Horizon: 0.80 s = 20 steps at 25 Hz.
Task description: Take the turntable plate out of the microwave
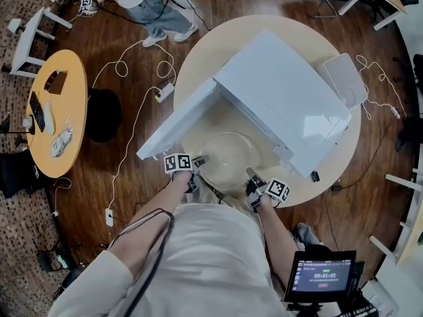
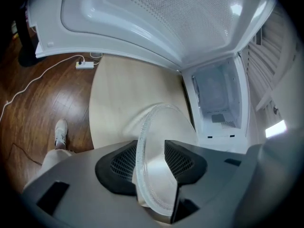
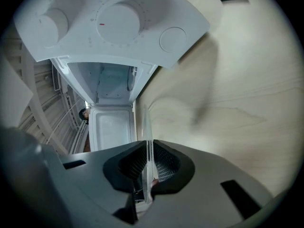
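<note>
Where the fingers meet glass: right gripper (image 3: 148, 163) clamped on the turntable plate's (image 1: 228, 152) near right rim (edge-on in its own view).
Left gripper (image 2: 151, 151): fingers released, the plate's near left rim loose between them.
Plate: outside the microwave (image 1: 277, 98), over the round table (image 1: 198, 51), in front of the open cavity.
Door (image 1: 178, 121): swung open at left.

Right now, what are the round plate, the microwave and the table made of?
The round plate looks like clear glass: the table shows through it and its rim shines. The microwave has a smooth, glossy white shell, painted metal or plastic; I can't tell which. The table looks like pale wood, matte, with faint grain lines.
</note>
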Tool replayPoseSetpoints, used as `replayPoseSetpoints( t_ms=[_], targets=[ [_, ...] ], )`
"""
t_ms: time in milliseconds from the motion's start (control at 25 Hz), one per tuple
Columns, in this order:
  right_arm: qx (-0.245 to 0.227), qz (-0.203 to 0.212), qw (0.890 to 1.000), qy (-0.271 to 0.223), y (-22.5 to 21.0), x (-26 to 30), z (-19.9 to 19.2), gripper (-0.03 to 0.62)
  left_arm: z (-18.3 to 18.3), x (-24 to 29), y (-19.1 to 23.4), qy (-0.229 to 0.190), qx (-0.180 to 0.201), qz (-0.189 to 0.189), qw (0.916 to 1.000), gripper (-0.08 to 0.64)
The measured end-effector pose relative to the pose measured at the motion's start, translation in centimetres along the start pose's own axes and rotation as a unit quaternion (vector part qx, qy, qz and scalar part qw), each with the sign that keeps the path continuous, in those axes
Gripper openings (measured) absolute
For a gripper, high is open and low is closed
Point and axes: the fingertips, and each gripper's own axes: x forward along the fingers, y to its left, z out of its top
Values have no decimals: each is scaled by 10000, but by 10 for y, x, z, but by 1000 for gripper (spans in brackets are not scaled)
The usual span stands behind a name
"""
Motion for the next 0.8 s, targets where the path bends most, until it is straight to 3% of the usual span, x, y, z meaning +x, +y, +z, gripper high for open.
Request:
replayPoseSetpoints(
  t_ms=[320, 800],
  targets=[
    [-148, -95, 9998, -92, -1, 1, 3, 40, 0, -2, 0, -46, 427, 300, 9986, 161],
    [-324, -373, 9987, -106, -17, 7, 7, 41, -9, -7, 5, 300, 1203, 787, 9892, 160]
  ],
)
